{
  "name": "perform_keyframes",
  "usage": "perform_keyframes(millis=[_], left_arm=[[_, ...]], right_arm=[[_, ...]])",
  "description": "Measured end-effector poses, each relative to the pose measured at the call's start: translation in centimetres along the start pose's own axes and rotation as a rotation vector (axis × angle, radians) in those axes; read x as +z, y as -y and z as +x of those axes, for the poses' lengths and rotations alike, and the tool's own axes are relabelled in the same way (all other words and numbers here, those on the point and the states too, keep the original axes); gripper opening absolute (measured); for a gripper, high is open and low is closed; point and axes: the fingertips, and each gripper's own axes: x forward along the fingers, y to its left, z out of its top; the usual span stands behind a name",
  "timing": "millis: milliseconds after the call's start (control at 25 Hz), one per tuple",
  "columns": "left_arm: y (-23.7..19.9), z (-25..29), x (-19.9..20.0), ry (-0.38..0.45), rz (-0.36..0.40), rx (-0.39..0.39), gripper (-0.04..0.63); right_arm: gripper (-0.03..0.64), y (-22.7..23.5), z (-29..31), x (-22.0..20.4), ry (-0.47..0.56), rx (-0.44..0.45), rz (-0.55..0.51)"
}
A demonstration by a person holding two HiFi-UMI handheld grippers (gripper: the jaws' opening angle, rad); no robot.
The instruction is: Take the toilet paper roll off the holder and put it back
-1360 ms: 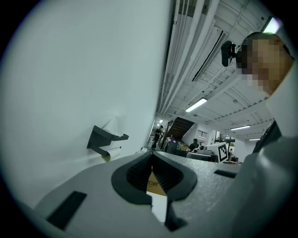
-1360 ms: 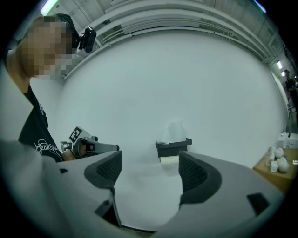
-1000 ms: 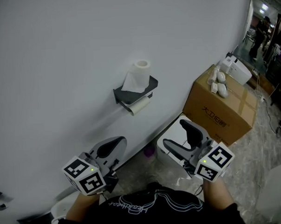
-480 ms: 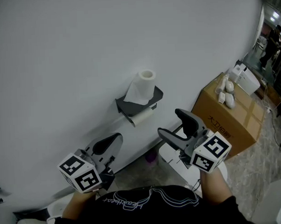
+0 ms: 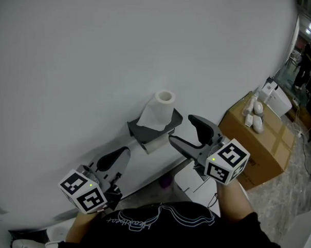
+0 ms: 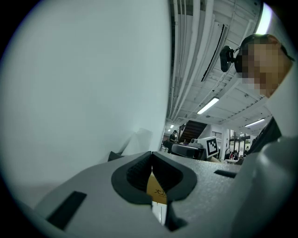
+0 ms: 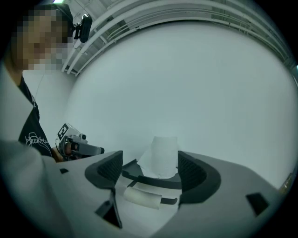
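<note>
Nothing's off yet, I judge: the toilet paper roll sits on the bar under the wall holder, a spare roll upright on top; your right tool gapes empty, aimed there; left tool clenched on nothing.

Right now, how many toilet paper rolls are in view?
2. The upright roll stands on top of the wall holder. The thinner roll hangs on the bar just beneath the holder. No others are visible.
</note>
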Motion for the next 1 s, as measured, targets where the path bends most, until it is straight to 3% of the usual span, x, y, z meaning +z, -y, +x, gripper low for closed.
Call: perform_keyframes(millis=[440,1000], left_arm=[[-3.1,0.3,0.8,0.011,0.026,0.066,0.005],[-4.2,-0.4,1.4,0.017,0.037,0.089,0.005]], right_arm=[[0.362,2.5,4.3,-0.2,-0.03,0.032,-0.023],[0.356,3.2,8.5,-0.1,-0.086,0.045,-0.077]])
